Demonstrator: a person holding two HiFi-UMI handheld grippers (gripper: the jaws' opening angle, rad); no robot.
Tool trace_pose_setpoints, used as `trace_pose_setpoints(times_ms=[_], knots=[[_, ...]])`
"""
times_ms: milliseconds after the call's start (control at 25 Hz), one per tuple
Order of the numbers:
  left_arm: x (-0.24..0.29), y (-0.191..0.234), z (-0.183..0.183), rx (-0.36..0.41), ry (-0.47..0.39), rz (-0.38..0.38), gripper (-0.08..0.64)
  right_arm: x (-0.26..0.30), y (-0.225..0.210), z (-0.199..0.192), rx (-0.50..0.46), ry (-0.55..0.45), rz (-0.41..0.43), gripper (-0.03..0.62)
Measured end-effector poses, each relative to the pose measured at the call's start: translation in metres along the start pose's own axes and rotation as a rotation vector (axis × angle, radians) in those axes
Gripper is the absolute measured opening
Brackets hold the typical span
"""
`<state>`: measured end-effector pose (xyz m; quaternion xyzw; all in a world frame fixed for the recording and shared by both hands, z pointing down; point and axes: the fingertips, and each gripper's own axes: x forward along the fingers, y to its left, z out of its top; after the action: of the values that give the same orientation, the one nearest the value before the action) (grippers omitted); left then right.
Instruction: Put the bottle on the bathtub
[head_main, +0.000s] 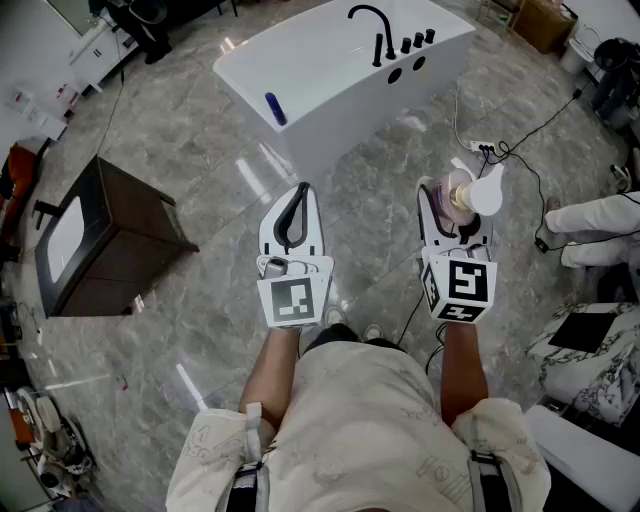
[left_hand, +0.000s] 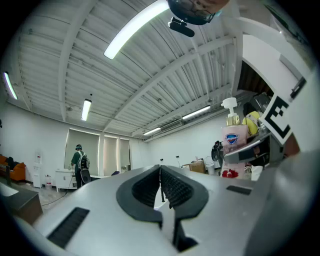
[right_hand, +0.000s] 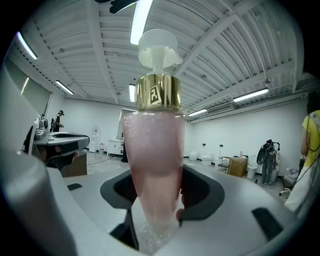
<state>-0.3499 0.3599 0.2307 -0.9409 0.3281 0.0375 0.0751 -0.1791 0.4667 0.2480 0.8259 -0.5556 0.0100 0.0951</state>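
right gripper (head_main: 452, 222) clamping pink pump bottle (right_hand: 154, 145) upright, well short of bathtub (head_main: 340, 110). left gripper (head_main: 293, 212) closed, empty. advising level carrying, setting base flat on rim (ledge by faucet (head_main: 375, 30) looking widest).

Glossy grey marble-look floor (head_main: 200, 150). At twelve o'clock, a smooth, glossy white bathtub (head_main: 330, 60); at nine o'clock, a dark wooden cabinet (head_main: 120, 250). The bottle (right_hand: 152, 160) is translucent pink plastic with a shiny gold collar (right_hand: 158, 91).
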Motion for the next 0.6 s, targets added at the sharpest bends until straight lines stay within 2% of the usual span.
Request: trace_pose_setpoints(times_ms=[280, 400, 600], knots=[[-0.009, 0.053, 0.002, 0.007, -0.008, 0.023, 0.004, 0.022, 0.046, 0.014, 0.004, -0.007, 0.019, 0.212], [-0.014, 0.077, 0.001, -0.020, -0.017, 0.041, 0.005, 0.030, 0.065, 0.020, -0.005, -0.013, 0.033, 0.212], [-0.016, 0.104, -0.004, -0.022, -0.007, 0.046, 0.004, 0.040, 0.080, 0.025, 0.023, -0.016, 0.024, 0.213]])
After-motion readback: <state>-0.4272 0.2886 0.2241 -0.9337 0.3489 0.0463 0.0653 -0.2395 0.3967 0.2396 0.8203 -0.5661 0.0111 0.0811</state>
